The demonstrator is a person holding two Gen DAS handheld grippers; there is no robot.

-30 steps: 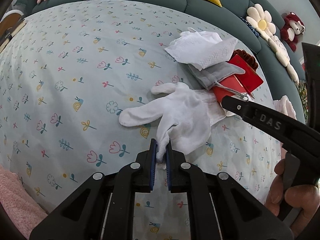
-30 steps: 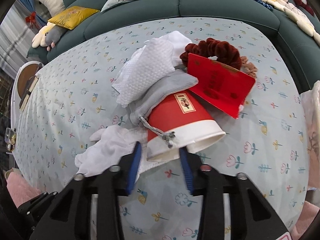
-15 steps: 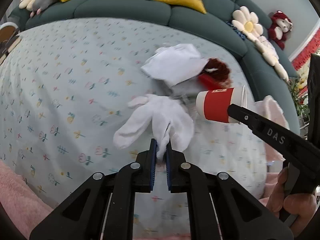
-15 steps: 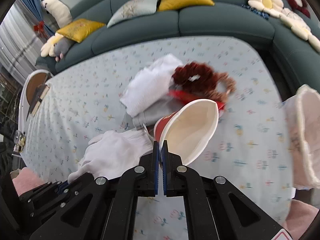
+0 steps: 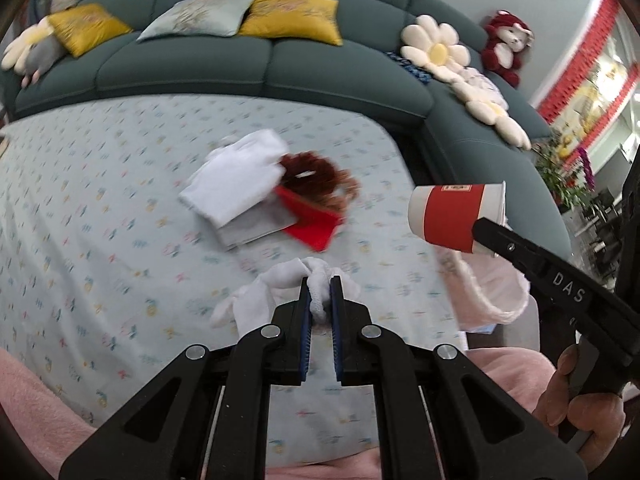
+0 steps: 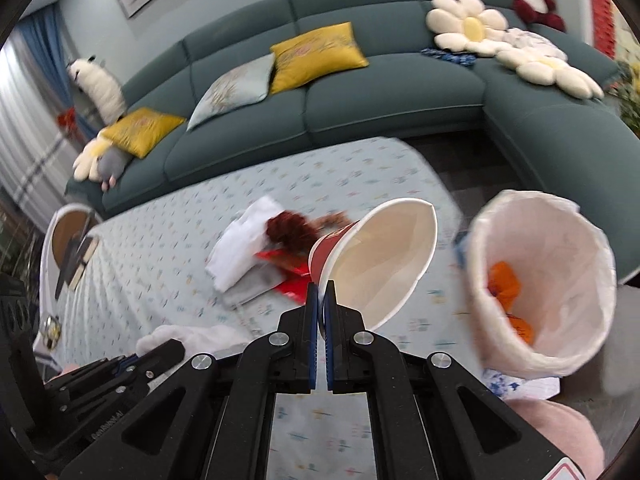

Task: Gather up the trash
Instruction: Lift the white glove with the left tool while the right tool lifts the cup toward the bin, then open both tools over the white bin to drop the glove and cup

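Left gripper [image 5: 320,304] was clamped on the white glove [image 5: 280,292], low over the table [image 5: 100,208]. Right gripper [image 6: 321,300] pinched the paper cup [image 6: 376,256] by its rim, mouth tilted toward the lined bin [image 6: 540,280] just to its right; right hand nearer.

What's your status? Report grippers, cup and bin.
Left gripper shut on white glove. Right gripper shut on paper cup rim, cup lifted off the table. Lined bin to the right, mouth open, nothing between.
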